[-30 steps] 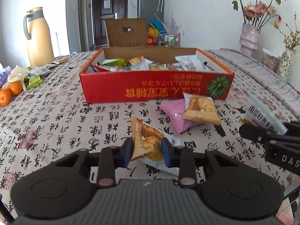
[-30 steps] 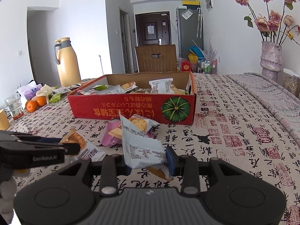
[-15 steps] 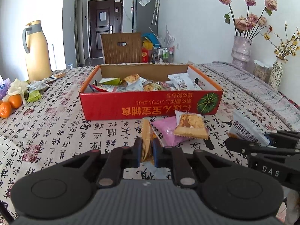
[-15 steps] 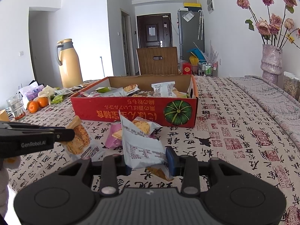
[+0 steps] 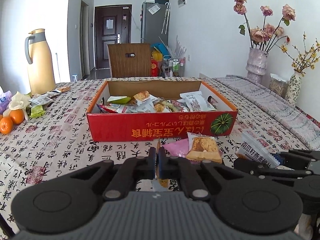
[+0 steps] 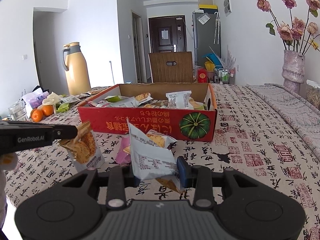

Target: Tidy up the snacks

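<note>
A red cardboard box [image 5: 160,128] [image 6: 140,124] holding several snack packets stands on the table ahead. My left gripper [image 5: 157,158] is shut on a cracker packet [image 6: 84,148], held edge-on above the table. My right gripper [image 6: 160,172] is shut on a white snack packet [image 6: 152,158], also lifted; it shows in the left wrist view [image 5: 256,150]. A pink packet [image 5: 176,148] and another cracker packet [image 5: 204,147] lie on the cloth in front of the box.
A yellow thermos jug [image 5: 40,60], oranges [image 5: 12,120] and loose wrappers [image 5: 40,102] are at the left. Flower vases [image 5: 257,64] stand at the right edge. A wooden chair [image 5: 130,60] is behind the table.
My left gripper closed on the cracker packet and lifted it off the cloth. The right gripper kept its white packet and rose slightly.
</note>
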A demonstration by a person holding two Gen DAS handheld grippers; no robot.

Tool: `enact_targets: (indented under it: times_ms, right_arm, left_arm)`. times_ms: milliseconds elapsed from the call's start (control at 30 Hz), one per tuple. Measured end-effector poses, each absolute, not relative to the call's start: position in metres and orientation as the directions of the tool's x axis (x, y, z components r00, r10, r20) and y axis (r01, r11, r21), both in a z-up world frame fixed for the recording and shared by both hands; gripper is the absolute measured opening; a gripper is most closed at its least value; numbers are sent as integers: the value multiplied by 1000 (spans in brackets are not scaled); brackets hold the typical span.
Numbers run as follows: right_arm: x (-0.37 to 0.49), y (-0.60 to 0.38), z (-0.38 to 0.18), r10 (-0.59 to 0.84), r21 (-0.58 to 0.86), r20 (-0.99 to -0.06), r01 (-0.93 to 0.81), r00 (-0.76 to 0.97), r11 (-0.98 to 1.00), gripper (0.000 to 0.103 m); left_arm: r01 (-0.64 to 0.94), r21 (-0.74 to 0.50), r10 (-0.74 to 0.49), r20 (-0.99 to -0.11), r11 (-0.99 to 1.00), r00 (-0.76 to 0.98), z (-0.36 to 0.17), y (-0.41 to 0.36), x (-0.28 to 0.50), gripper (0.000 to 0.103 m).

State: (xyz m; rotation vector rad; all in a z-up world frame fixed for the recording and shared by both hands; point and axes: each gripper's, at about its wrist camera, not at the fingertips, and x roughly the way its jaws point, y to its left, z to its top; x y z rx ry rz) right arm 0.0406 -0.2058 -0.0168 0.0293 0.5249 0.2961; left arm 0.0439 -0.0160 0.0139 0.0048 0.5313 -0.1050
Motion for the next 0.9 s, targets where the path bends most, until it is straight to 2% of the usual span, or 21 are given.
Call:
enact_targets:
  times_ms: [300, 633, 900]
  right_arm:
    - [42, -205, -18, 285, 102, -494, -271, 822, 957, 35]
    - [50, -202, -7, 292, 101, -471, -279, 833, 955, 35]
    - [53, -202, -14, 298, 110, -488, -281, 820, 953, 31]
  left_arm:
    - [108, -24, -106, -496, 994, 862, 18, -15, 45, 3]
    - [109, -15, -104, -439, 994, 892, 41, -15, 49, 3]
    - [118, -32, -116, -565, 992, 817, 9, -10, 62, 10]
